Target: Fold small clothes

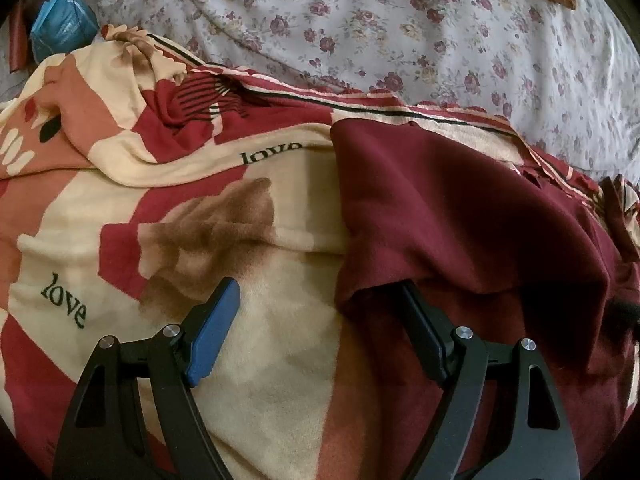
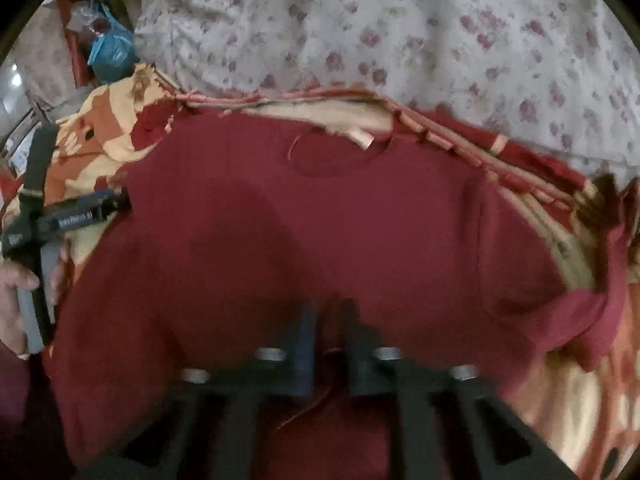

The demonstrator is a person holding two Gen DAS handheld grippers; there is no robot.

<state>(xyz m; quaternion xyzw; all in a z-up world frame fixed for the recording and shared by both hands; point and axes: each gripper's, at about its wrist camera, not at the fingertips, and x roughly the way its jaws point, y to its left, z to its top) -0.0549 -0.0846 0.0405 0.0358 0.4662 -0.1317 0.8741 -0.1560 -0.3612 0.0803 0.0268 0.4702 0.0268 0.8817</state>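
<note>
Our left tool sits wide, 1 finger under the maroon shirt edge, gripping nothing. The shirt's spread on the blanket on the bed. Right tool looks pinched on the hem, so pulling 1-sided could skew the fold.

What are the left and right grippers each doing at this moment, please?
Left gripper: open, its right finger tucked under the maroon garment's edge, nothing clamped.
Right gripper: closed on the maroon garment's near hem.
</note>
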